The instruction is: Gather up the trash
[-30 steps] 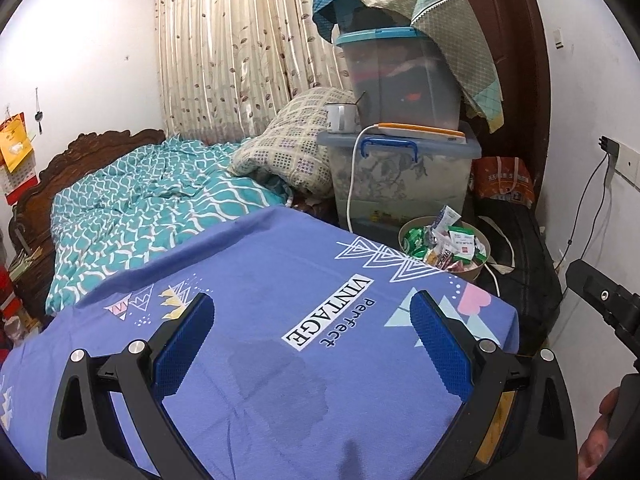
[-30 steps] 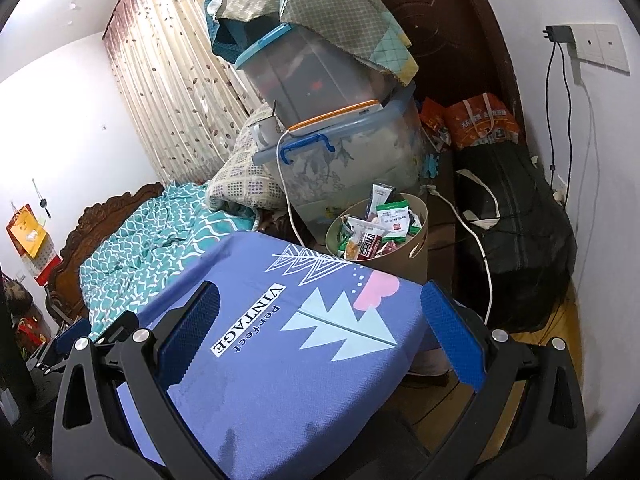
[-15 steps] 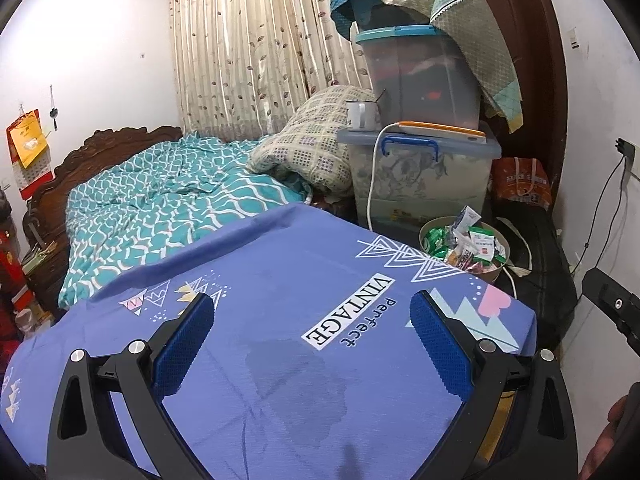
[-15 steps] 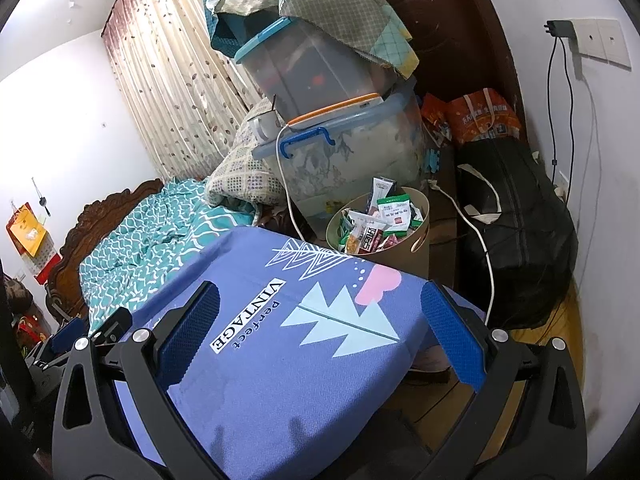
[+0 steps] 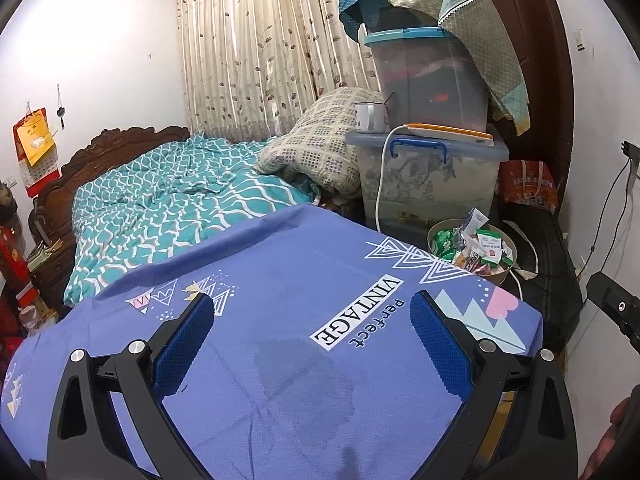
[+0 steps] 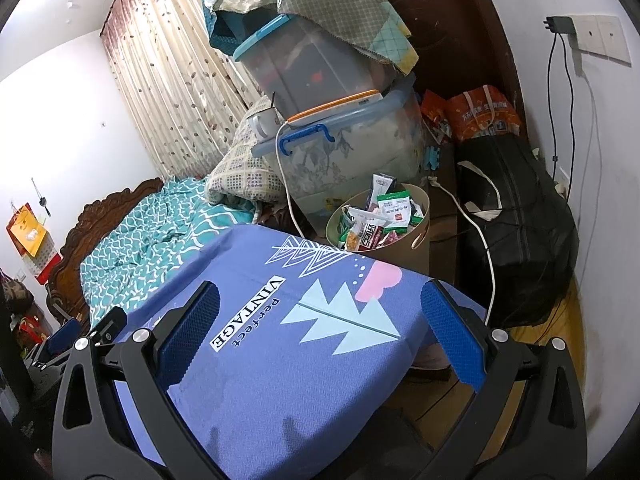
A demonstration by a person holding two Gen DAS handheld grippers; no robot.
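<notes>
A beige round trash bin [image 5: 498, 276] [image 6: 416, 240] stands on the floor past the table's far right corner, heaped with snack wrappers [image 5: 476, 246] [image 6: 376, 224]. The table wears a blue cloth [image 5: 280, 320] [image 6: 280, 360] printed "Perfect VINTAGE", with a damp patch near me. My left gripper [image 5: 312, 316] hovers open over the cloth with nothing between its blue pads. My right gripper [image 6: 320, 308] is open too, above the table's right corner. No loose trash shows on the cloth.
Stacked plastic storage boxes [image 5: 428, 172] with a mug and a white cable stand behind the bin. A black bag [image 6: 516, 232] lies by the right wall under a socket. A bed with a teal quilt [image 5: 172, 200] fills the left.
Both views have drifted back and left a little: the bin and boxes sit slightly further right and lower in the left wrist view. Both grippers stay open and empty.
</notes>
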